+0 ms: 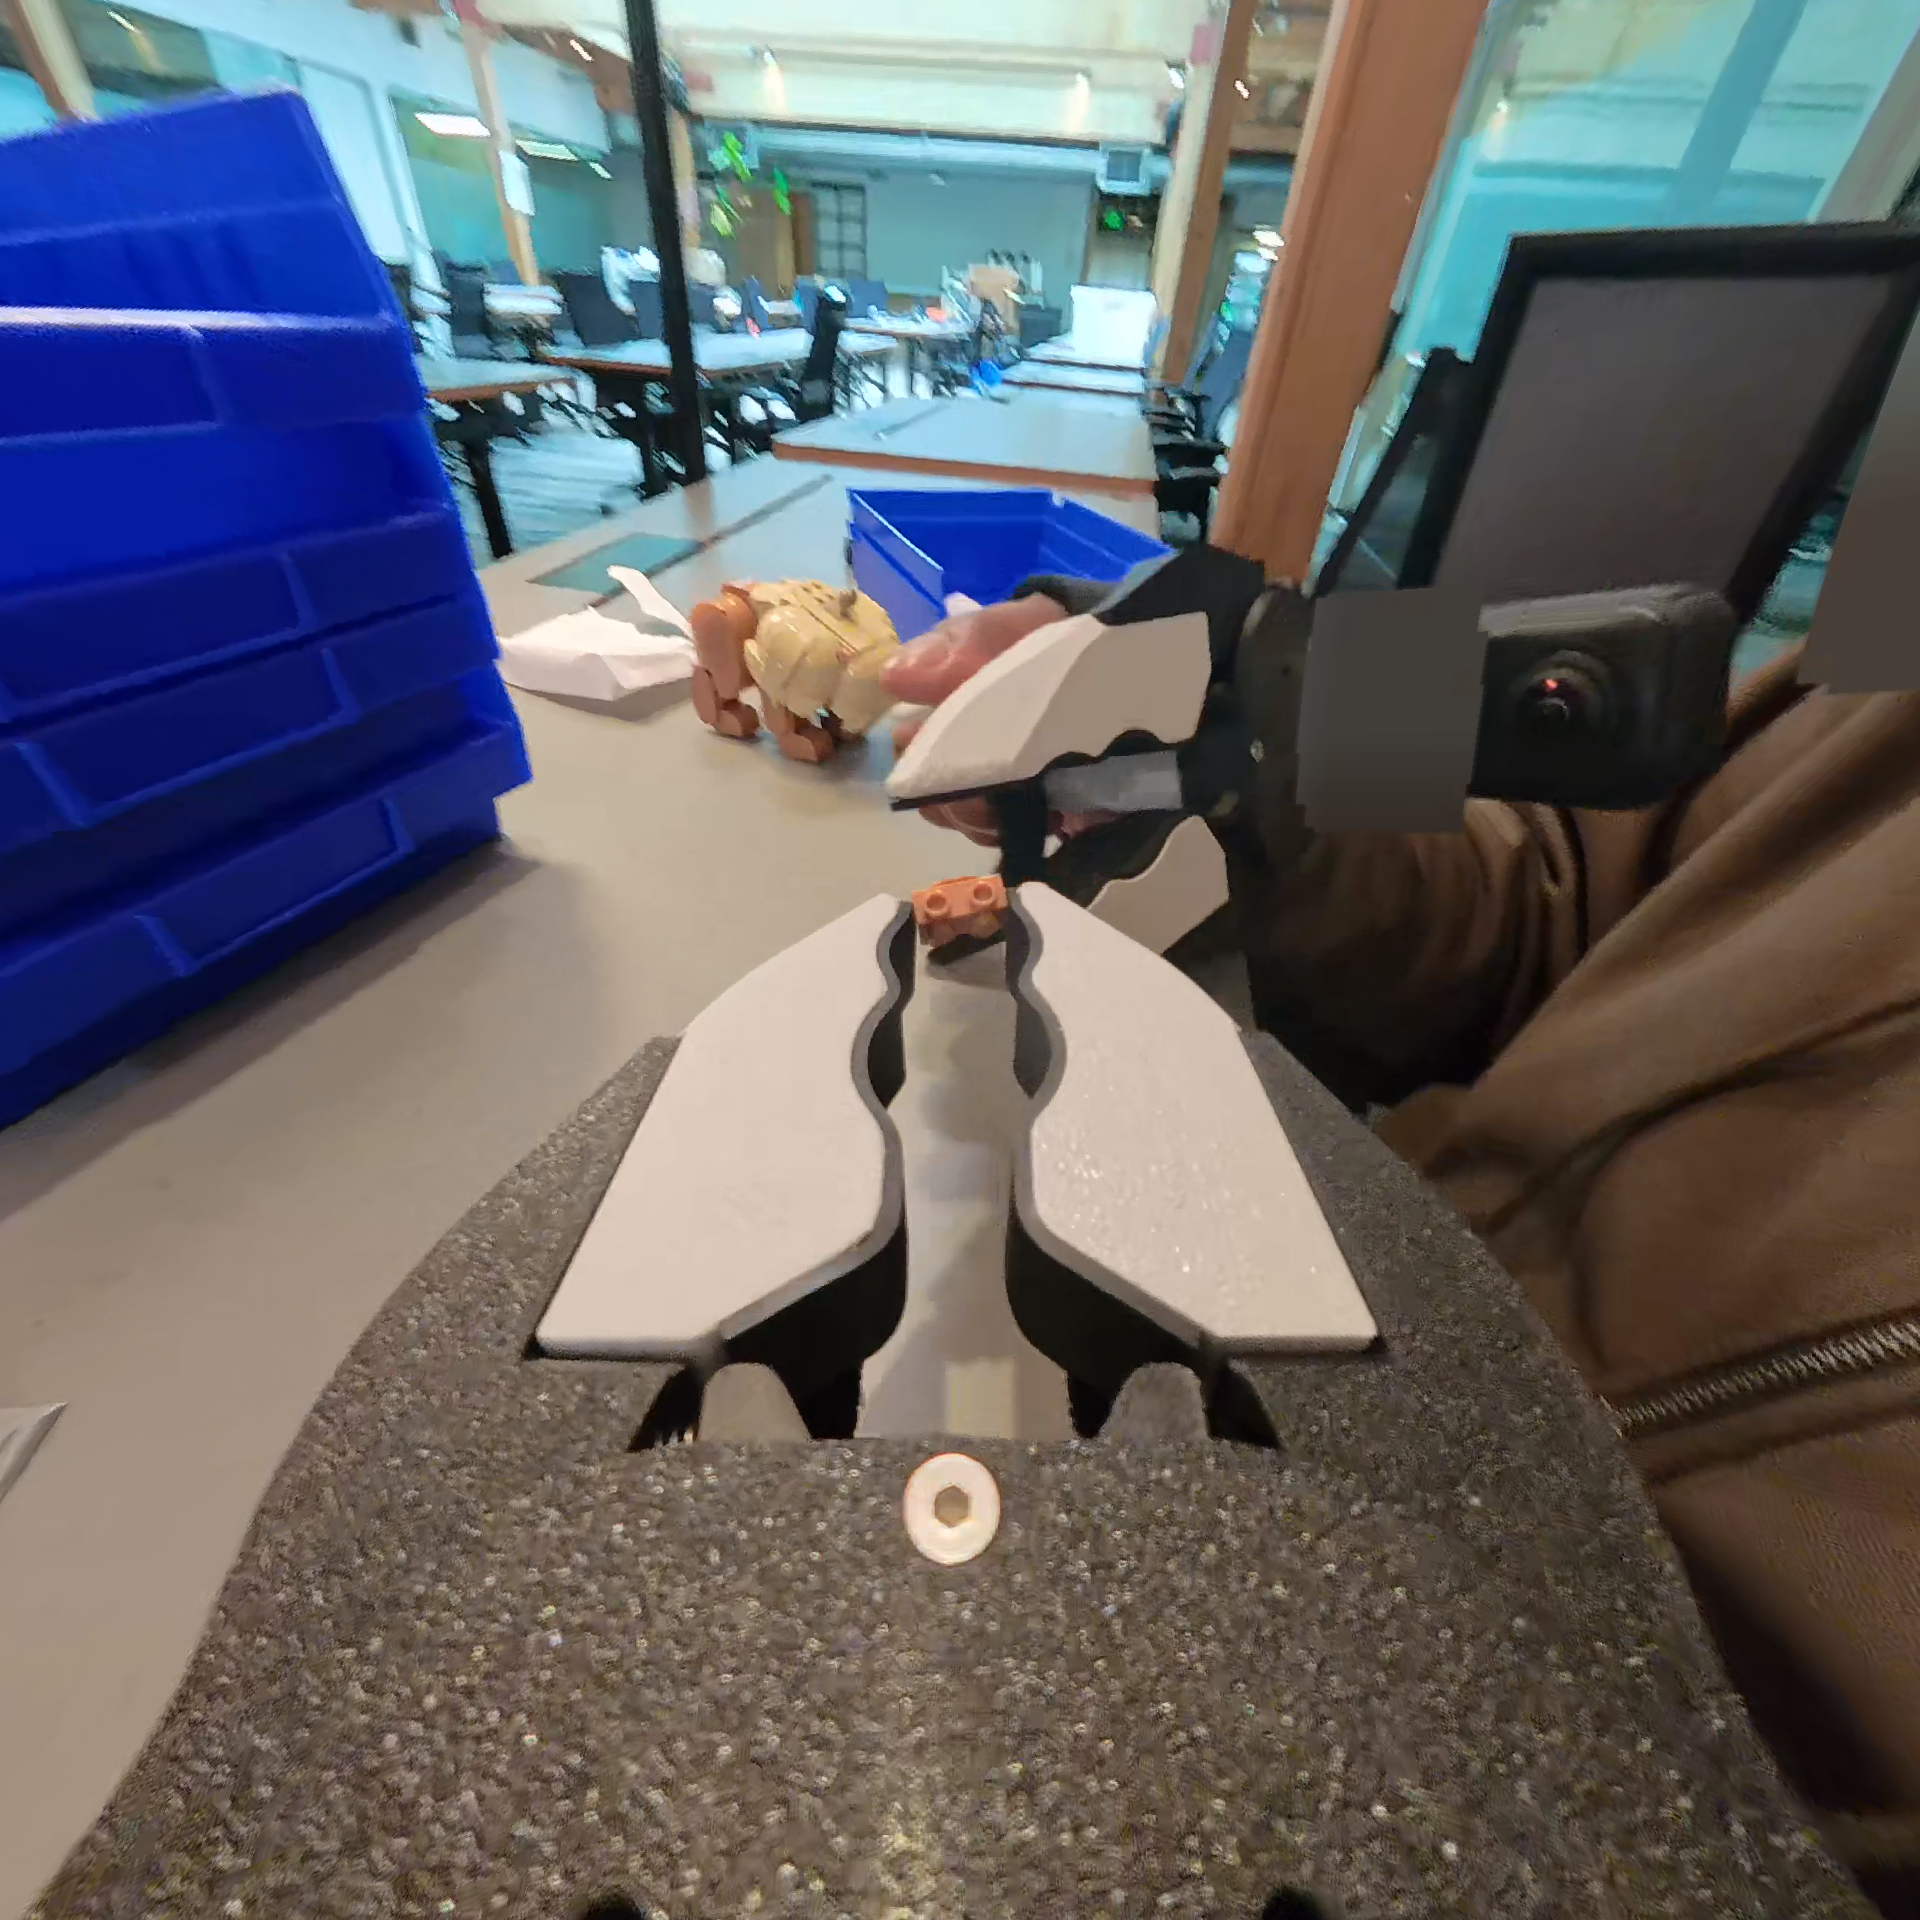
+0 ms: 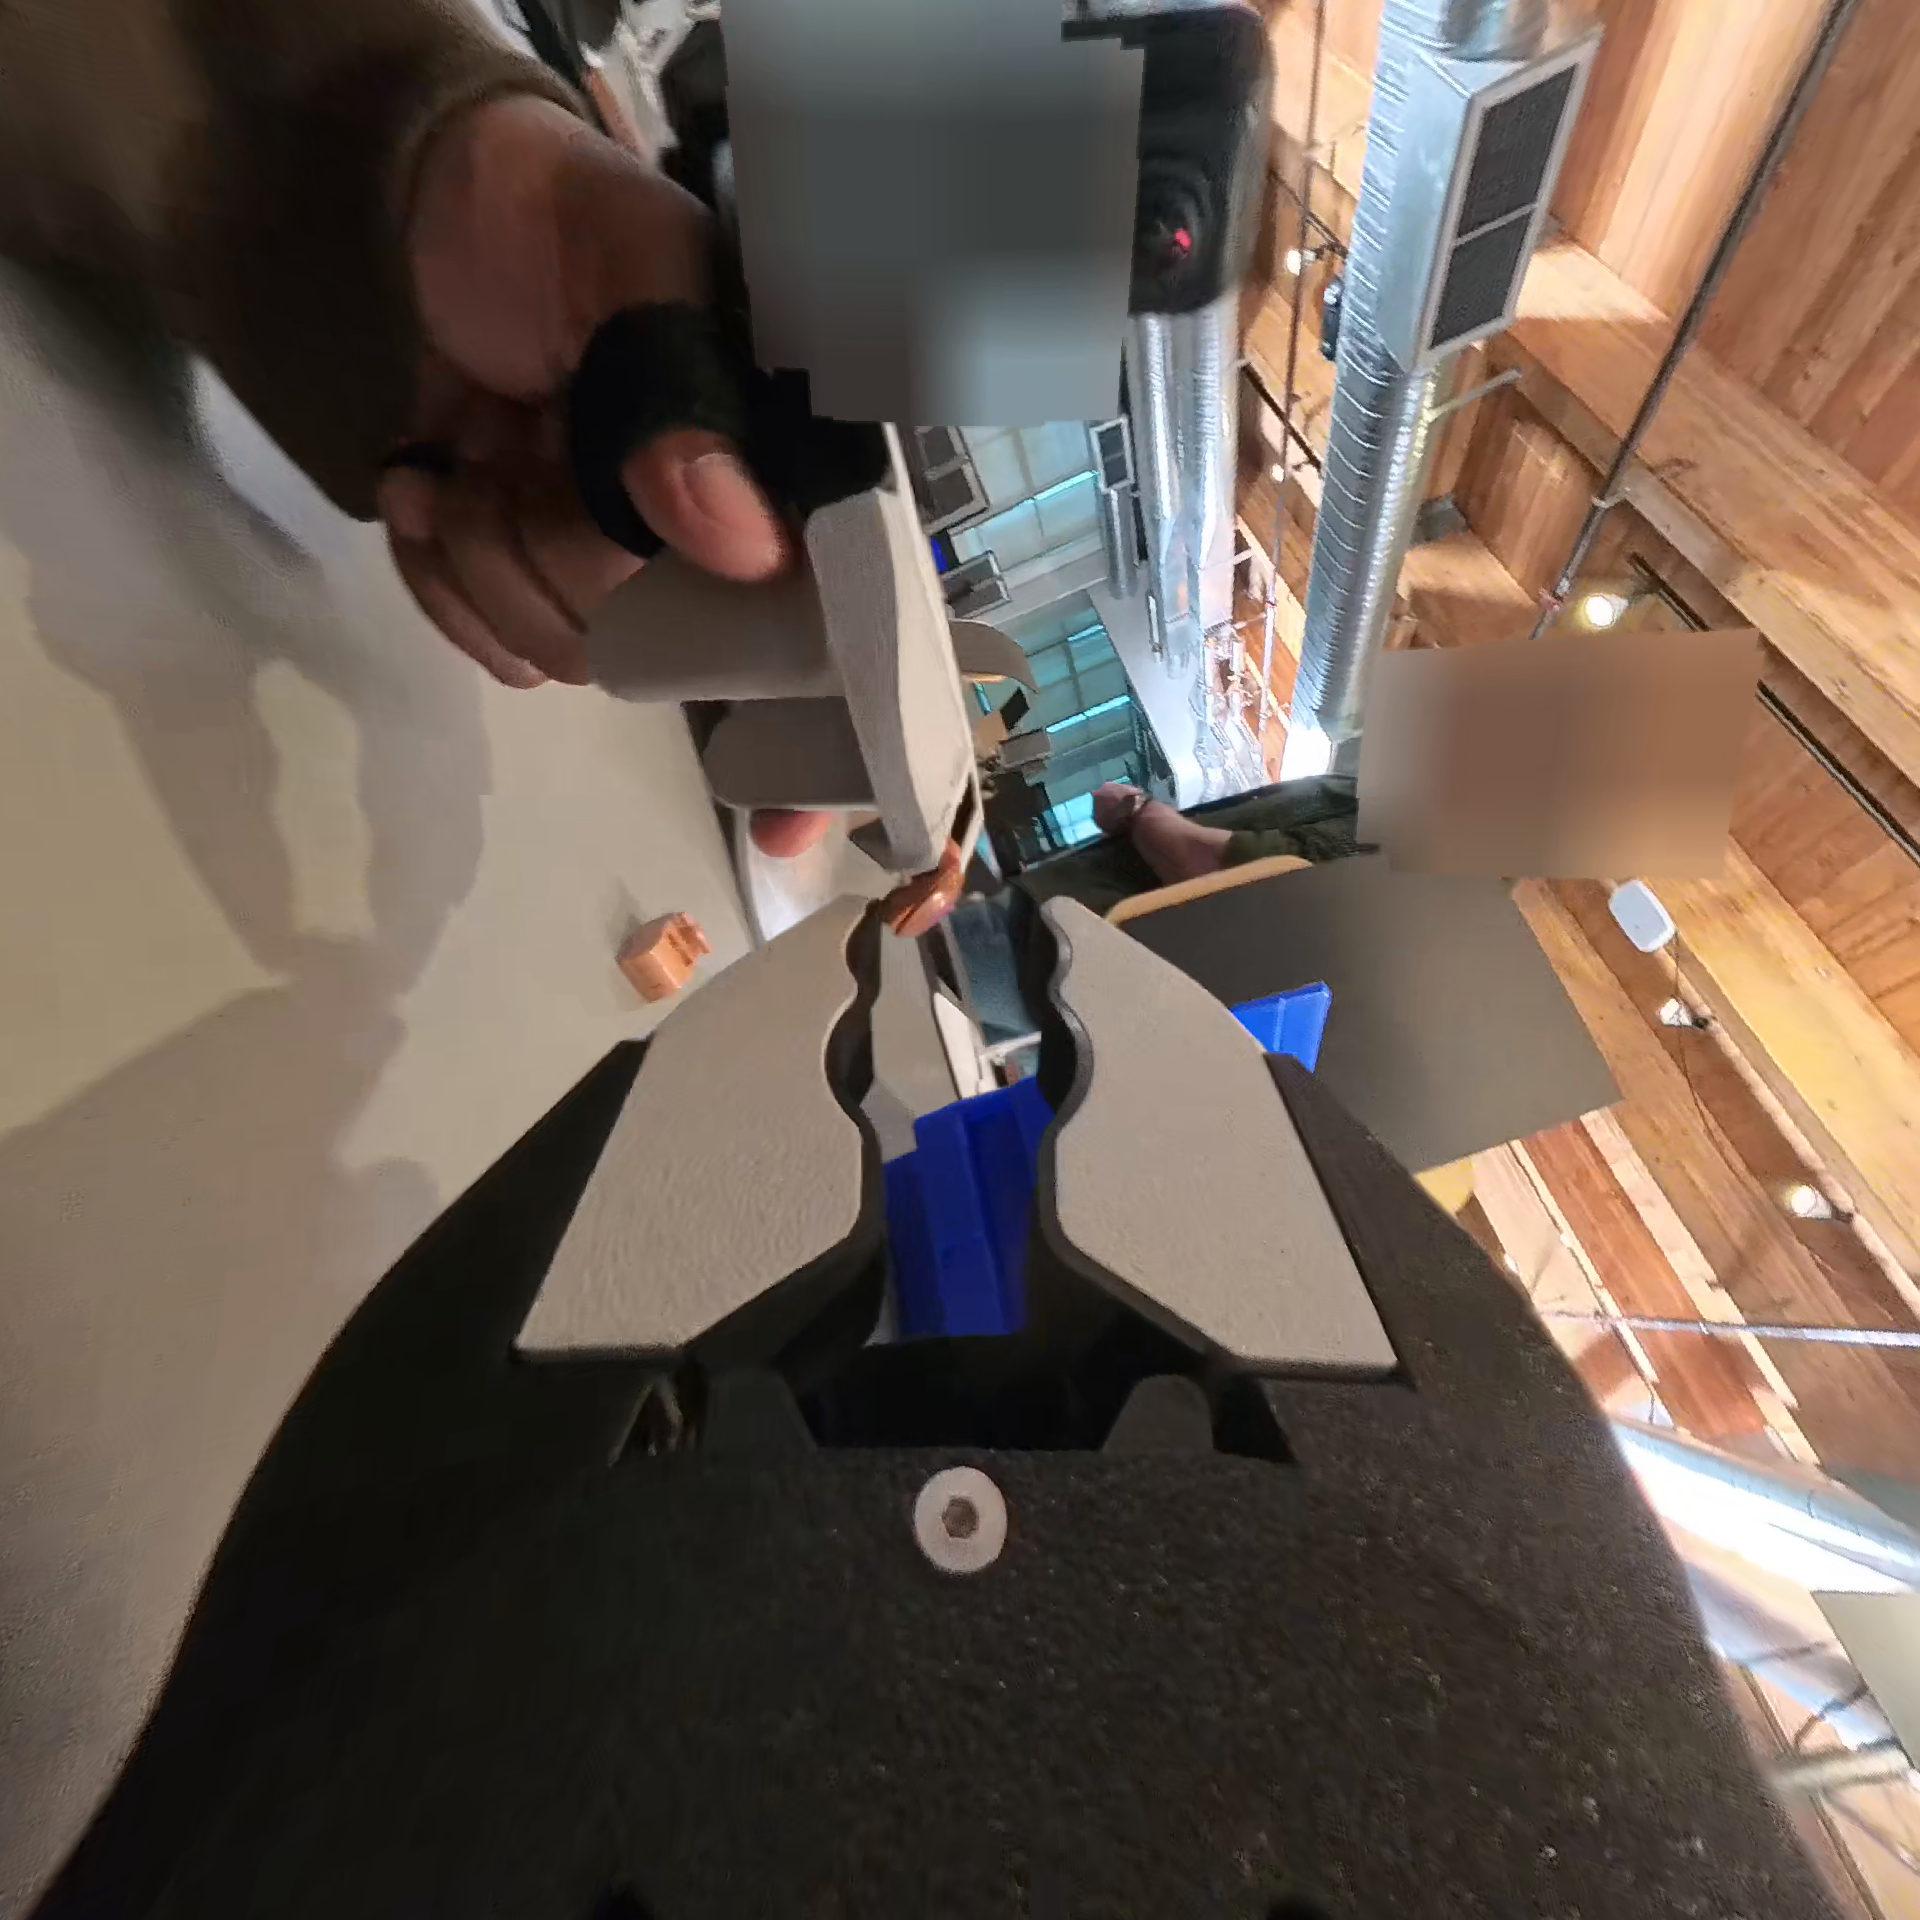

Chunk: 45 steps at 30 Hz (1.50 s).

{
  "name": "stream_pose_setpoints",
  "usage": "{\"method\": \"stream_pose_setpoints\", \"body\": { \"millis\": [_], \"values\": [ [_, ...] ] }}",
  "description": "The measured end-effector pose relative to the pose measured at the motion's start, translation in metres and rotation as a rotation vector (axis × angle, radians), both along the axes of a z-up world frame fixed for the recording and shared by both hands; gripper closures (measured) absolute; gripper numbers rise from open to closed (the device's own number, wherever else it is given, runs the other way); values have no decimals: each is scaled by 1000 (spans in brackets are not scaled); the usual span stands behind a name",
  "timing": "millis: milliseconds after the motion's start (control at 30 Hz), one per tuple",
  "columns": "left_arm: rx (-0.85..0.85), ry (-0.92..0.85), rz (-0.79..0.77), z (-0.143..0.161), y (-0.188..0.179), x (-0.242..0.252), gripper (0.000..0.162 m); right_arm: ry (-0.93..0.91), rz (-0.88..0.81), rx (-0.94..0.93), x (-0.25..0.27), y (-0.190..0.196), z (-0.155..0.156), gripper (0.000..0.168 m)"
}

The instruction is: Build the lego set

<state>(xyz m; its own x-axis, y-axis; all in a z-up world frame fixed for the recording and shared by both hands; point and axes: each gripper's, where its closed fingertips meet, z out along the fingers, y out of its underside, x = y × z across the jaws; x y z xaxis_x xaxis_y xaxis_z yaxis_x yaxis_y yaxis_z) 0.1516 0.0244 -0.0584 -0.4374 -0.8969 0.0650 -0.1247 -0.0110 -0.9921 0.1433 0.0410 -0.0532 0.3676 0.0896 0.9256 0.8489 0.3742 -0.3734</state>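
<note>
I note stacked blue bins [image 1: 208, 582] left on the grey tabletop [image 1: 312, 1195], another bin [image 1: 987, 540] and white paper [image 1: 592, 649] farther back.

Glossy plastic brown piece [image 1: 958, 906], matt grainy grey fingers [image 1: 769, 1101], smooth blue plastic bins [image 1: 208, 582].

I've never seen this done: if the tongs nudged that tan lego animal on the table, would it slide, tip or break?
The tan lego animal would probably slide rather than roll: it stands on brown legs on the smooth grey table. Built from many snapped-together pieces, it might shed some under a hard shove.
</note>
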Motion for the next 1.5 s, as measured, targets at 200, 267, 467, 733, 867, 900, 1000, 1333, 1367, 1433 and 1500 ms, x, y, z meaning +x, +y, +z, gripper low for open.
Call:
{"method": "stream_pose_setpoints", "body": {
  "millis": [200, 267, 467, 733, 867, 900, 1000, 1333, 1367, 1433, 1500],
  "values": [
    [39, 100, -115, -17, -15, -5, 146, -97, 32, -64, -15, 1, -19, 143],
    [44, 104, -113, -18, -16, -5, 146, -106, 28, -65, -14, 1, -20, 144],
    [-31, 100, -130, -12, -11, -8, 146, -74, 69, -94, -14, -5, -18, 147],
    [-82, 150, -157, -18, -13, -9, 146, -96, 72, -117, -15, -7, -23, 152],
    [-127, 147, -108, -16, -6, -4, 146, -107, -1, -87, -8, 2, -22, 152],
    [-133, 143, -86, -16, -3, -2, 146, -107, -25, -78, -6, 4, -21, 152],
    [-157, 133, -47, -14, 3, 1, 146, -101, -78, -57, -2, 9, -18, 152],
    [-205, 91, -24, -6, 7, 3, 143, -20, -119, -26, 0, 12, -8, 152],
    [-203, 88, -23, -6, 7, 3, 143, -16, -120, -25, -1, 12, -7, 152],
    [-200, 78, -27, -5, 6, 2, 146, -9, -123, -23, -1, 13, -7, 152],
    [-192, 69, -26, -4, 6, 2, 147, 3, -113, -19, -2, 12, -5, 152]
  ]
}}
